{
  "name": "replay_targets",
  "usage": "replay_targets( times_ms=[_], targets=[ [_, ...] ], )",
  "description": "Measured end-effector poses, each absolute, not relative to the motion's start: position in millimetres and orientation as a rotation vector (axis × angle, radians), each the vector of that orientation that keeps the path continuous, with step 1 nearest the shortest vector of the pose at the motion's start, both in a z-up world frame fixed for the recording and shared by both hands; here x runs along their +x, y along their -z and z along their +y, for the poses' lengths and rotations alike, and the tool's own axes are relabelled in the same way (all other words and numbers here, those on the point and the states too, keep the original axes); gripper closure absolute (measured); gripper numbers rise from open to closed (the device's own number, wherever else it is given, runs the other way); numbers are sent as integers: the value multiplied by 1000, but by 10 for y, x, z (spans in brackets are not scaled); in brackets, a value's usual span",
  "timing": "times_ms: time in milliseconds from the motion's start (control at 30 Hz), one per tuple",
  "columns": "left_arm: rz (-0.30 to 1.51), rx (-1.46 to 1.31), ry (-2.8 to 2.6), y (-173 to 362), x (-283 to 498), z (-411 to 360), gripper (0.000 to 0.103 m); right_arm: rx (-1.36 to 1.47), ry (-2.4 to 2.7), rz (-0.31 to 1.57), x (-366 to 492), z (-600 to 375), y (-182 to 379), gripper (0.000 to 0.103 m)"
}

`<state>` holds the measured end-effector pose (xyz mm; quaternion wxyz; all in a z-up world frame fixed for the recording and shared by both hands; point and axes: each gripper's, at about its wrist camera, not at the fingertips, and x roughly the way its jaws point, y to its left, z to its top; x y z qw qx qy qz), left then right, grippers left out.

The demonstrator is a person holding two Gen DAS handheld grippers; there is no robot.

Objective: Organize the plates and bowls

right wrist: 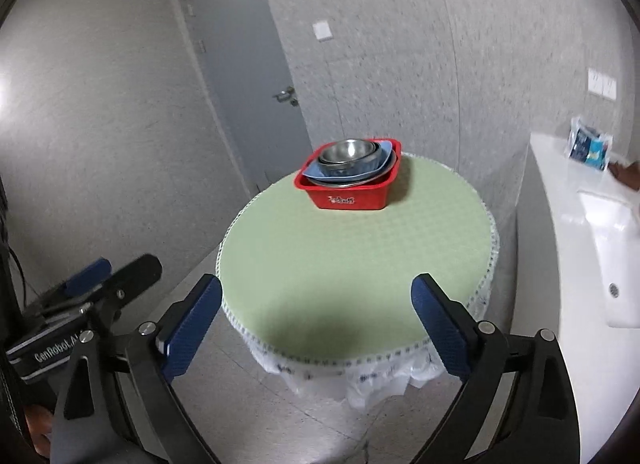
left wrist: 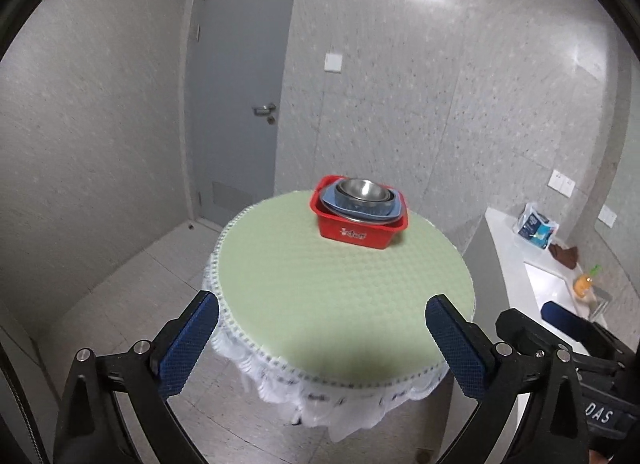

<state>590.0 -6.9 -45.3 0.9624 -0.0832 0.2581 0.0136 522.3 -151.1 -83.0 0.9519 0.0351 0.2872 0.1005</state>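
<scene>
A red plastic tub (left wrist: 362, 233) (right wrist: 347, 196) stands at the far side of a round table with a green mat (left wrist: 340, 284) (right wrist: 356, 260). In it lie a blue plate (left wrist: 332, 204) (right wrist: 316, 173) and stacked metal bowls (left wrist: 362, 190) (right wrist: 347, 152). My left gripper (left wrist: 322, 316) is open and empty, held back over the table's near edge. My right gripper (right wrist: 316, 296) is open and empty, also at the near edge. Each gripper shows at the side of the other's view.
A grey door (left wrist: 240, 84) (right wrist: 248, 64) is behind the table to the left. A white counter with a sink (right wrist: 612, 248) (left wrist: 548, 284) stands to the right, holding a blue-white packet (left wrist: 536, 226) (right wrist: 590, 144), a brown cloth and an orange bottle (left wrist: 582, 284).
</scene>
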Motion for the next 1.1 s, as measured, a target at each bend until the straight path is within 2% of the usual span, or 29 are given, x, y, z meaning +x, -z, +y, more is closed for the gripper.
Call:
replay_targets(
  times_ms=[300, 633, 900, 1100],
  targets=[
    [373, -108, -32, 481, 4123, 90, 1, 5, -130, 436, 3950, -1109, 722, 0],
    [275, -42, 12, 894, 2075, 573, 1, -6, -26, 315, 2468, -497, 972, 0],
    [237, -26, 46, 1124, 1002, 801, 1, -11, 53, 296, 1605, -214, 1098, 0],
    [212, -20, 67, 1202, 710, 930, 1, -24, 97, 258, 1195, -156, 1128, 0]
  ],
)
